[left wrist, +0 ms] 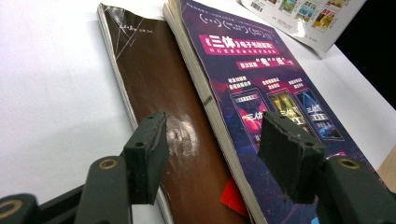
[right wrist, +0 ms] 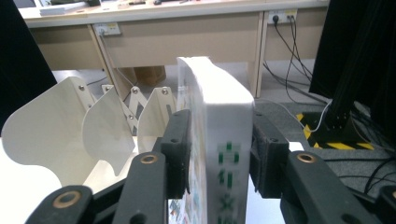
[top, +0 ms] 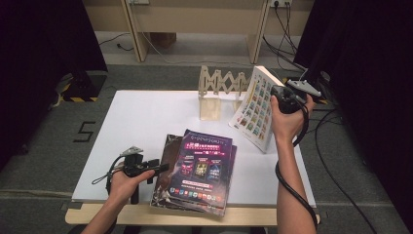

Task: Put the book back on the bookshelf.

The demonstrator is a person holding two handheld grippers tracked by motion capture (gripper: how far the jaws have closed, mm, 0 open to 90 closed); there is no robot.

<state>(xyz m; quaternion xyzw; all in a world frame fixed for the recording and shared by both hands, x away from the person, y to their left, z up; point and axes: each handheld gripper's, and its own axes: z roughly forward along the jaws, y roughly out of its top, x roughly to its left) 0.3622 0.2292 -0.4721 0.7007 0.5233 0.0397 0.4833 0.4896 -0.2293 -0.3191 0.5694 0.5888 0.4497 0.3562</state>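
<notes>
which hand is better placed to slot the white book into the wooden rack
Right: the right gripper has the white book between its jaws, upright beside the wooden rack. The left gripper is down by the stacked books.

A white book (top: 254, 109) with colourful picture tiles, a purple book (top: 204, 168), a glossy brown one (left wrist: 159, 98).

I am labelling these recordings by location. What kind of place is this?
Probably a lab or recording room: a white table between black curtains, loose cables on grey carpet, and wall sockets behind wooden desks.
</notes>
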